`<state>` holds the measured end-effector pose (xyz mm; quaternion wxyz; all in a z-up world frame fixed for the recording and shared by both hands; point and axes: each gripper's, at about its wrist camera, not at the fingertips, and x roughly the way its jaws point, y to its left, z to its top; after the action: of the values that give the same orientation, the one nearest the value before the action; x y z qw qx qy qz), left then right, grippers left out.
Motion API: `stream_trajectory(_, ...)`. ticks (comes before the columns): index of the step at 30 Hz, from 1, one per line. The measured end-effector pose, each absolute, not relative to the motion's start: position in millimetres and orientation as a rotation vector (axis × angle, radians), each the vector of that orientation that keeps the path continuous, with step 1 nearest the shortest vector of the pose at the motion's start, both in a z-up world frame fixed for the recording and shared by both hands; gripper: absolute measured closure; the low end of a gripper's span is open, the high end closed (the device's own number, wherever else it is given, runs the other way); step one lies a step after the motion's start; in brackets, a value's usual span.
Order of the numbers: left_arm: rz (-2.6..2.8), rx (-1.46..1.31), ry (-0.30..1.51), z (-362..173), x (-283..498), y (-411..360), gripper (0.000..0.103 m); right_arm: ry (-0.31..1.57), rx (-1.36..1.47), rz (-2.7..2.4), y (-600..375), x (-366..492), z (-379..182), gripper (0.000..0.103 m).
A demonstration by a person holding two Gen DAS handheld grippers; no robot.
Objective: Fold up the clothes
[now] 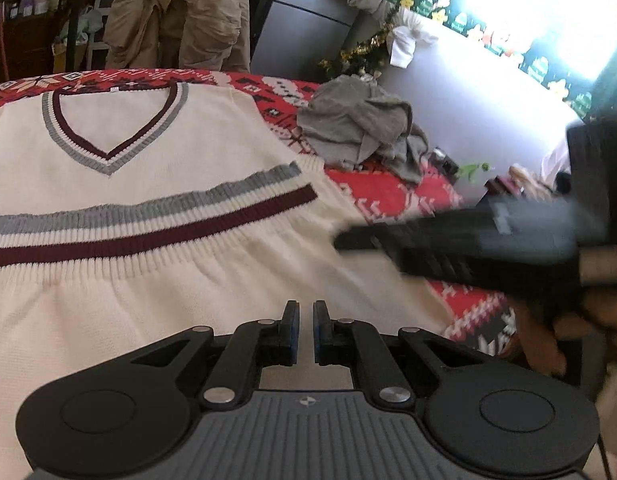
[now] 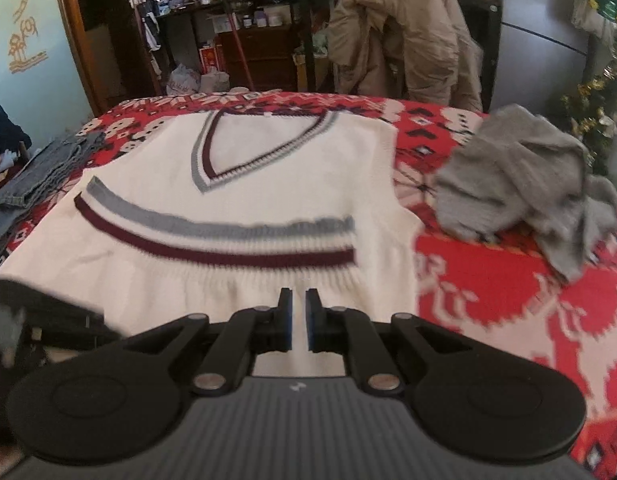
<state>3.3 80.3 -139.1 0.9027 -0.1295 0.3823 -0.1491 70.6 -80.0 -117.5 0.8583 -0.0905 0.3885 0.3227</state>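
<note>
Both my grippers hover low over the vest's (image 2: 236,216) near edge: the left gripper (image 1: 306,330) and right gripper (image 2: 299,318) each show only a narrow gap between the pads, gripping nothing. Cream with grey and maroon bands, the vest lies flat on a red patterned cloth (image 2: 508,312) with its hem folded up toward the V-neck. To its right sits a crumpled grey garment (image 2: 524,184); jeans (image 2: 32,184) lie at the left. Behind, a tan coat (image 2: 404,36) drapes over a chair before cluttered shelves (image 2: 244,20).
</note>
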Motion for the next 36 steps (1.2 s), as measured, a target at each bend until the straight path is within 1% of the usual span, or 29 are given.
stream_trajectory(7,-0.317,-0.258,0.801,-141,7,73,0.097,0.857,-0.226,0.639,-105,54,-129,0.096)
stream_trajectory(15,-0.304,-0.265,0.813,-144,4,73,0.097,0.828,-0.218,0.658,-68,91,-133,0.096)
stream_trajectory(19,-0.296,-0.27,0.816,-144,2,73,0.097,0.827,-0.184,0.653,-67,95,-127,0.097)
stream_trajectory(24,-0.258,-0.292,0.808,-139,-1,88,0.096,0.838,-0.174,0.676,-85,66,-117,0.096)
stream_trajectory(30,-0.228,-0.304,0.817,-140,-4,104,0.096,0.872,-0.224,0.732,-88,26,-124,0.096)
stream_trajectory(36,-0.228,-0.295,0.819,-146,-6,104,0.097,0.853,-0.202,0.744,-64,40,-129,0.097)
